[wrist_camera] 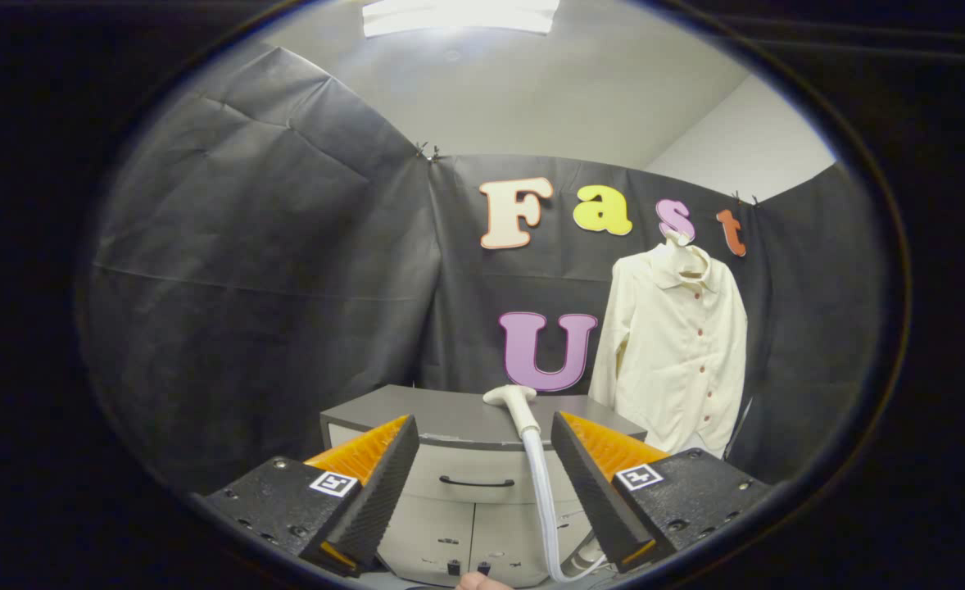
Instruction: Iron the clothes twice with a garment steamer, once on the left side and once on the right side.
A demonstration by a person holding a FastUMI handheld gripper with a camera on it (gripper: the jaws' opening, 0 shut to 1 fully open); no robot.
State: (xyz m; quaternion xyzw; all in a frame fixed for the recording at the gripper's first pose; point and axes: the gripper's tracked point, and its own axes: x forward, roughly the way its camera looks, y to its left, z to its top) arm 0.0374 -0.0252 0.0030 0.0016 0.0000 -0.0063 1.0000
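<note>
Currently jaws apart, empty; steamer head (pixel 512 398) on desk (pixel 450 418) beyond them, shirt (pixel 675 352) hanging right. Risk: off-centre grasp slips handle, hose (pixel 542 492) snags.

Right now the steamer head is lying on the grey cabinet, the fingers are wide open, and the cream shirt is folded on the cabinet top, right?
Not quite. In the gripper view the cream shirt hangs against the booth wall beside the grey cabinet, not folded. The steamer head does lie on the cabinet, and the gripper is open.
</note>
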